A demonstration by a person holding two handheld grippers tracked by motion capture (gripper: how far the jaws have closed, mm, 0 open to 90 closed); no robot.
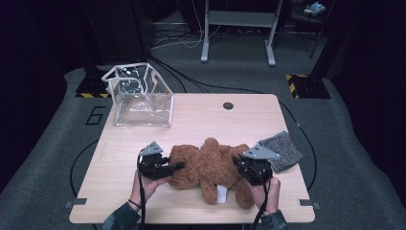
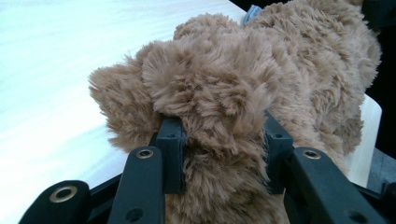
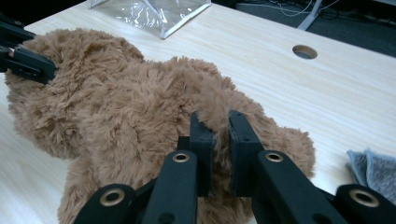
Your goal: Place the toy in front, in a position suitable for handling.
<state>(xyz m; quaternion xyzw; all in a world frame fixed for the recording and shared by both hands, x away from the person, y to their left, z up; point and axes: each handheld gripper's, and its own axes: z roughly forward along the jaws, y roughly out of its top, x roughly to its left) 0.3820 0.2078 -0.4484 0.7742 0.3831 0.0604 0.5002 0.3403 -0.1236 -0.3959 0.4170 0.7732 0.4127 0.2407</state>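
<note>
You had a brown plush bear (image 1: pixel 206 165) with a white tag (image 1: pixel 221 194), black grippers (grey plates on top), a grey cloth (image 1: pixel 282 151), a clear white-edged bag (image 1: pixel 141 96), and a pale wood-grain table (image 1: pixel 249 120).

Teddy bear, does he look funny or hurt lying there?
Not hurt, just squished. The teddy bear lies flopped on the table, and the left gripper and right gripper each pinch a tuft of his fur. His white tag sticks out.

The high view is dim with dark edges, while glare whitens the table (image 2: pixel 56 70) in the left gripper view.
</note>
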